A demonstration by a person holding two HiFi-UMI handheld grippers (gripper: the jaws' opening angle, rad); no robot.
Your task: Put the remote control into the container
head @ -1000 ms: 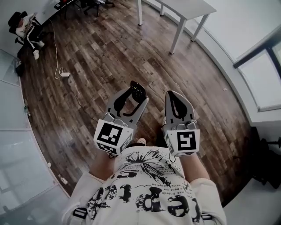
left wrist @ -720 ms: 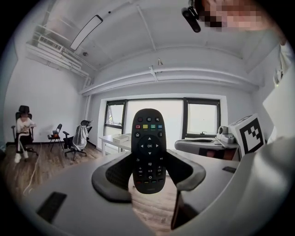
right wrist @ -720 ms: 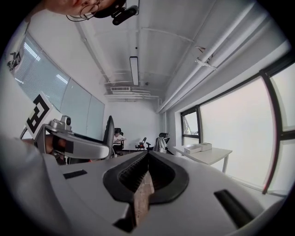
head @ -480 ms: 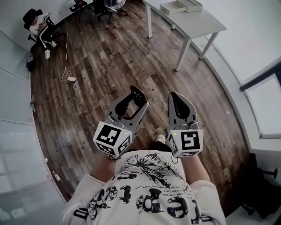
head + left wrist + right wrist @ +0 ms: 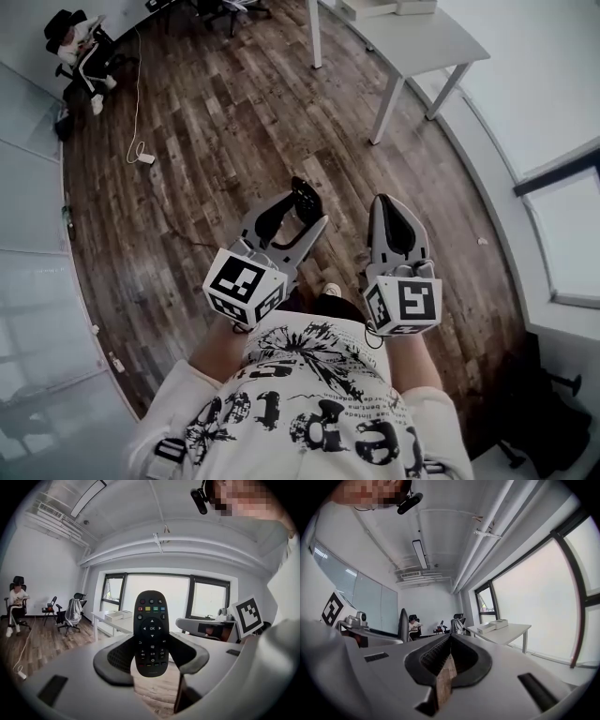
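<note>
A black remote control with coloured buttons stands upright between the jaws of my left gripper, which is shut on it. In the head view the remote sticks out past the left gripper, held in front of the person's chest above the wooden floor. My right gripper is beside it with its jaws pressed together and nothing between them; the right gripper view shows its jaws closed. A white open container sits on the white table far ahead; it also shows as a white container in the right gripper view.
A second white box lies next to the container. A person sits on an office chair at the far left. A white cable with a power strip lies on the floor. A glass partition runs along the left, windows along the right.
Both grippers have drifted slightly right and down in the head view while the view shifted; the table looks a little nearer. The left gripper still holds the remote.
</note>
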